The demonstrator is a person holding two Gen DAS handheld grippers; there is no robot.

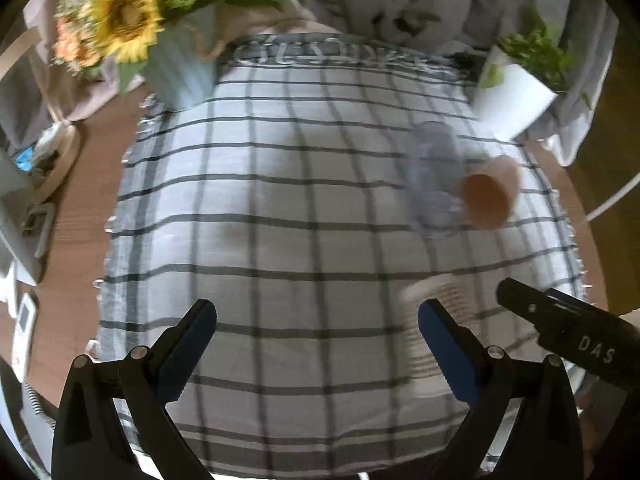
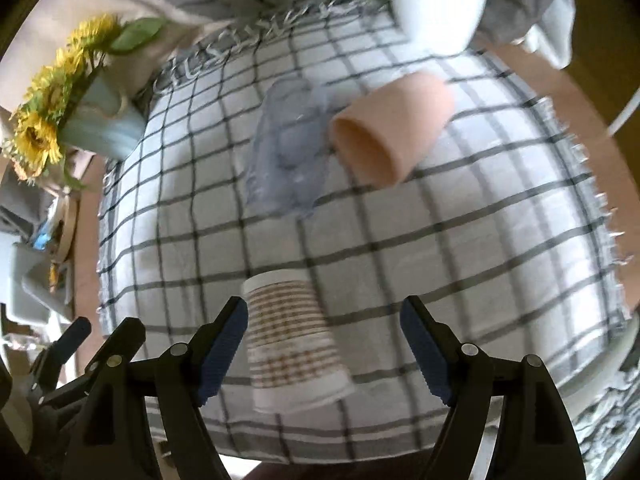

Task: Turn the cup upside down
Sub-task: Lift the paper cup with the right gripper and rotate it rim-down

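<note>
A white paper cup [image 2: 290, 336] with brown stripes stands upside down on the checked cloth [image 2: 460, 280], between the open fingers of my right gripper [image 2: 326, 346], nearer the left finger. It shows blurred in the left wrist view [image 1: 434, 320], behind the right finger of my left gripper [image 1: 316, 344], which is open and empty. A peach cup [image 2: 394, 128] lies on its side, mouth toward me, and shows in the left view [image 1: 490, 196]. A clear plastic cup [image 2: 288, 148] lies beside it, also in the left view [image 1: 434, 176].
A pale blue vase of sunflowers [image 1: 180, 68] stands at the cloth's far left. A white pot with a green plant [image 1: 514, 92] stands at the far right. The right gripper's black body [image 1: 560, 332] shows at the left view's right edge. Clutter lies on the wooden table's left side [image 1: 44, 160].
</note>
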